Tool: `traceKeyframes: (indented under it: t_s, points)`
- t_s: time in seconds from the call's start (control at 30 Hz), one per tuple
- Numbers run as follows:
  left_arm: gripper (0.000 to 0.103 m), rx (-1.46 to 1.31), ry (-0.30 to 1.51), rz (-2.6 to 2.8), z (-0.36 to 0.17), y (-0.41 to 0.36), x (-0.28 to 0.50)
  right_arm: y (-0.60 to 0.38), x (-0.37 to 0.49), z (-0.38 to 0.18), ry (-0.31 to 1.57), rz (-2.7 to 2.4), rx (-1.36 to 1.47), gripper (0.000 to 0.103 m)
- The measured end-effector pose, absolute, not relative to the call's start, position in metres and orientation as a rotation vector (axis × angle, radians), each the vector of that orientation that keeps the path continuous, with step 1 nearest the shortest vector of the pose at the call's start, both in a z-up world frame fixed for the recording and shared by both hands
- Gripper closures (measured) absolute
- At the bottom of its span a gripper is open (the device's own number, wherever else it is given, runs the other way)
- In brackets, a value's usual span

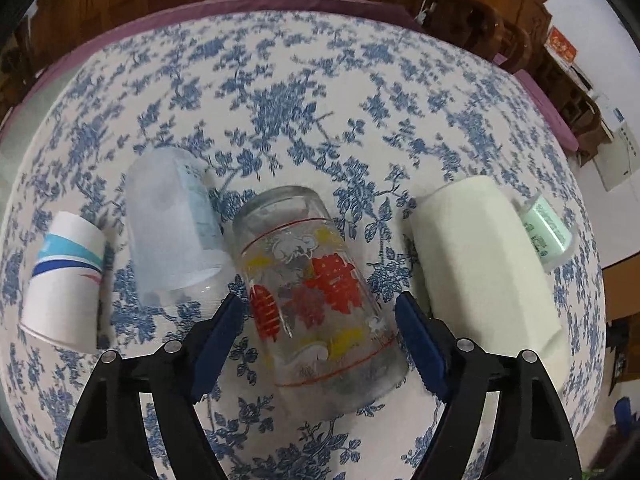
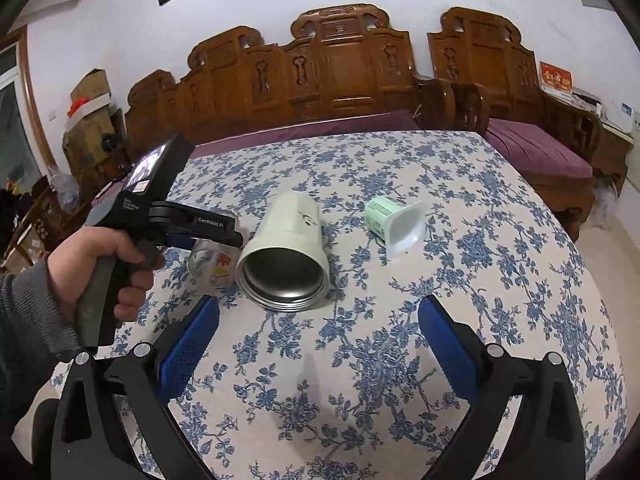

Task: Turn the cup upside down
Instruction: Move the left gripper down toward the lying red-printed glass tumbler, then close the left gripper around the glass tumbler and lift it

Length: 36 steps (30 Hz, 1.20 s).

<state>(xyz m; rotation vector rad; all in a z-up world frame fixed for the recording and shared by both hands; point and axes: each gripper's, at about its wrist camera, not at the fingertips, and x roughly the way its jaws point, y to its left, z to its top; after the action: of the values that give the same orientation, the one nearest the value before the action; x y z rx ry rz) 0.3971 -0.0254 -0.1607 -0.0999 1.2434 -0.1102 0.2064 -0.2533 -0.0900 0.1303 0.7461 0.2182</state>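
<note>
A clear glass cup (image 1: 316, 292) with red and yellow print lies on its side on the floral tablecloth (image 1: 304, 92), its mouth toward the camera. My left gripper (image 1: 320, 316) is open, its blue pads on either side of the glass, not closed on it. In the right wrist view the glass (image 2: 212, 260) shows under the left gripper's body. My right gripper (image 2: 320, 320) is open and empty, above the cloth in front of a white steel-lined tumbler (image 2: 286, 256) lying on its side.
A frosted plastic cup (image 1: 172, 224) and a white paper cup (image 1: 64, 280) with blue stripes lie left of the glass. The white tumbler (image 1: 480, 256) and a green yogurt cup (image 1: 548, 232) lie right. A carved wooden sofa (image 2: 340, 68) stands behind the table.
</note>
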Motion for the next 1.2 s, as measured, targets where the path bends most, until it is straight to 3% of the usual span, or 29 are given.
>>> traceKeyframes:
  t_s: [0.17,0.33,0.8,1.2]
  points:
    - [0.036,-0.205,1.306,-0.119,-0.173,-0.018,0.405,-0.259,0.206,-0.092,0.749,0.216,0.143,0.003]
    - [0.044,-0.143,1.263,-0.126,-0.167,-0.021,0.396,-0.26,0.204,-0.094,0.754,0.214,0.142,0.003]
    - [0.045,-0.058,1.194,-0.26,-0.126,-0.022,0.283,-0.262,0.182,-0.085,0.731,0.191,0.136,0.003]
    - [0.045,-0.021,1.188,-0.297,-0.159,-0.047,0.207,-0.281,0.159,-0.091,0.745,0.133,0.14,0.003]
